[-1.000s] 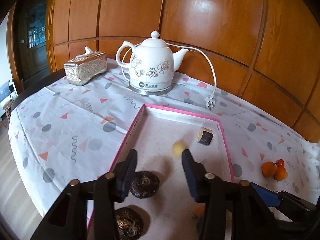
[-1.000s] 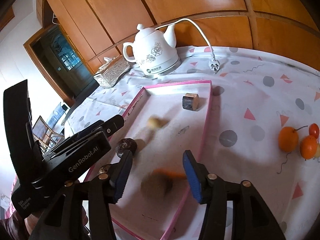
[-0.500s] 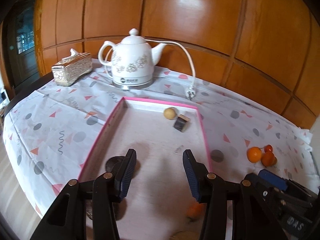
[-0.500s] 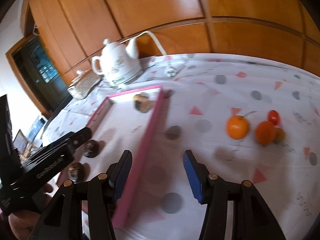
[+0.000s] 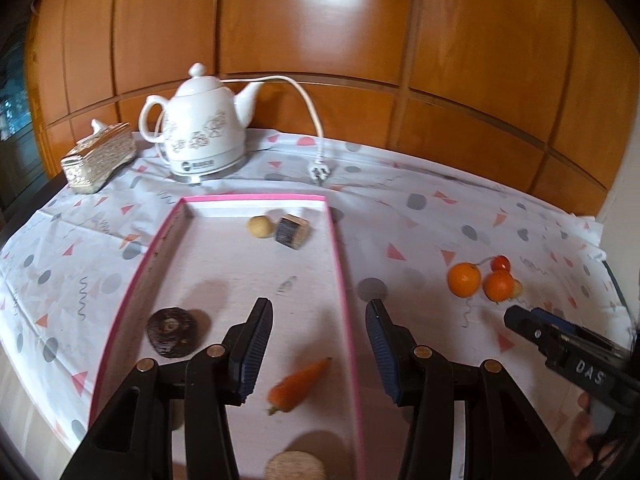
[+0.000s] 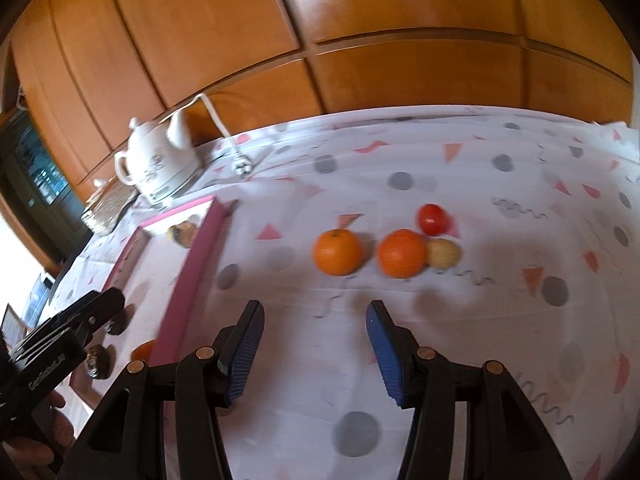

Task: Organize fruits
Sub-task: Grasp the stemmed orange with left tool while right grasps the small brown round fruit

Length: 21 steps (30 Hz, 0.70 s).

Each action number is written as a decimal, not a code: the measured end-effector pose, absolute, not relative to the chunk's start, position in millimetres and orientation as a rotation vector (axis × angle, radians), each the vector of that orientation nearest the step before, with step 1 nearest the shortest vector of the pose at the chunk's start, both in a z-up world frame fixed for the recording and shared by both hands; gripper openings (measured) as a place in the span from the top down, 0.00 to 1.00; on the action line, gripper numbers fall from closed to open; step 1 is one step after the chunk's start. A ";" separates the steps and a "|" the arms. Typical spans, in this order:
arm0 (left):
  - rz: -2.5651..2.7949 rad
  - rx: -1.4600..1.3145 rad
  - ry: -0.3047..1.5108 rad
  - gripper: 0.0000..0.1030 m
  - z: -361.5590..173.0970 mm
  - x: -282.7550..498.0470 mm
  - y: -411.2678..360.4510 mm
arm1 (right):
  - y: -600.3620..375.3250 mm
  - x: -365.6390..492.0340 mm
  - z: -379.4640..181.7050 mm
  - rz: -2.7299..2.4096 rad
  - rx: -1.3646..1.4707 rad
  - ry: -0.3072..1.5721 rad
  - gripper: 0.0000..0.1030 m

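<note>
A pink-rimmed tray [image 5: 338,248] holds a carrot [image 5: 298,384], a small yellow ball [image 5: 261,226], a wood block [image 5: 294,231], a dark round piece [image 5: 172,332] and a wood disc [image 5: 296,466]. My left gripper [image 5: 318,354] is open and empty above the tray's right rim. On the cloth to the right lie two oranges [image 6: 337,252] [image 6: 402,253], a red tomato [image 6: 432,219] and a tan fruit [image 6: 443,254]. My right gripper [image 6: 316,350] is open and empty, a short way in front of the oranges. The fruits also show in the left wrist view [image 5: 464,279].
A white kettle [image 5: 200,132] with its cord and plug [image 5: 319,172] stands behind the tray. A gold tissue box [image 5: 98,156] sits at the back left. Wood panelling backs the table. The tray rim [image 6: 188,276] lies left of my right gripper.
My right gripper has swung right, from over the tray to in front of the oranges. My left gripper has pulled back and shifted right. The yellow ball rolled to the tray's far end.
</note>
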<state>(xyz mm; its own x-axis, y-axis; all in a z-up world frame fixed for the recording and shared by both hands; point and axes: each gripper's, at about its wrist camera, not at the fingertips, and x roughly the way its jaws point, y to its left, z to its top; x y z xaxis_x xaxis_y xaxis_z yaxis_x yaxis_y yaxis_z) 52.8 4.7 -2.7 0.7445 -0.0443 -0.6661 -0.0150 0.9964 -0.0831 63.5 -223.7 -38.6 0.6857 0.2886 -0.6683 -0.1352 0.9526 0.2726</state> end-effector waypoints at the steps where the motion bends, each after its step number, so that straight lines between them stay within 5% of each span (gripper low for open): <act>1: -0.023 -0.082 0.735 0.52 -3.2 53.2 1.9 | -228.2 63.6 -39.5 0.228 0.214 0.781 0.48; 18: -0.171 -0.018 0.806 0.52 -19.4 64.9 -62.9 | -283.1 71.6 -59.1 0.080 0.251 0.788 0.48; 21: -0.193 -0.027 0.823 0.52 -23.8 72.2 -71.9 | -286.7 75.5 -62.3 0.075 0.251 0.796 0.56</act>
